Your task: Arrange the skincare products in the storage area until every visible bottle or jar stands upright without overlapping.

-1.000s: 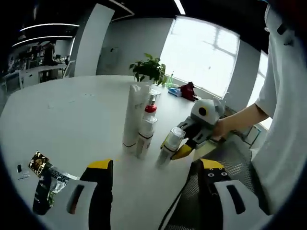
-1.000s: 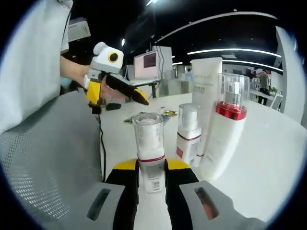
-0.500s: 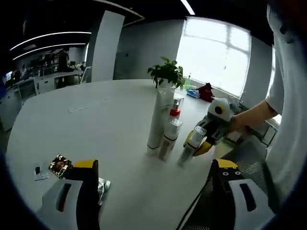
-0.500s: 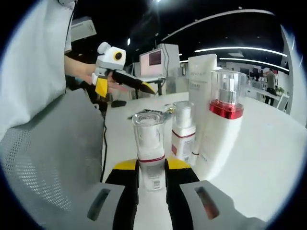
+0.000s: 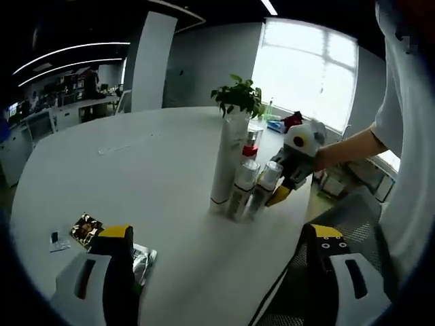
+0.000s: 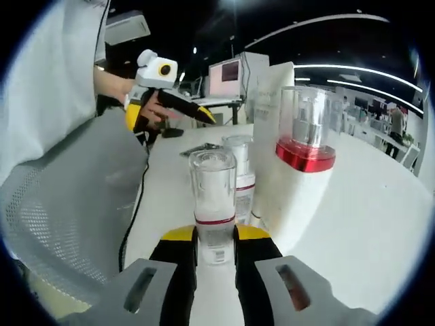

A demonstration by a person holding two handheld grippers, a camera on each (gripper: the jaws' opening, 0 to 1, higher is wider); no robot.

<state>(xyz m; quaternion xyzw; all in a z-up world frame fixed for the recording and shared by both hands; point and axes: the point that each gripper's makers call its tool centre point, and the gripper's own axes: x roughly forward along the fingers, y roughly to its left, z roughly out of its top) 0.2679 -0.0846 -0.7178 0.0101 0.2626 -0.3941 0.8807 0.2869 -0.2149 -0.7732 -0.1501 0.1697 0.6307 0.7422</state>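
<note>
Since a second ago, right tool has carried its pinched clear-capped bottle against the upright group: white tube, red-collared pump bottle, small bottle just ahead. Left tool spread above white tabletop, foil packets beside it.

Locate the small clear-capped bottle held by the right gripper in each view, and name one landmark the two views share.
Left gripper view: the small clear-capped bottle stands right of centre on the white table, clamped by the right gripper, beside the other bottles.
Right gripper view: the bottle stands upright at centre, between that view's own jaws.
Shared landmark: the red-collared pump bottle standing next to it.
</note>
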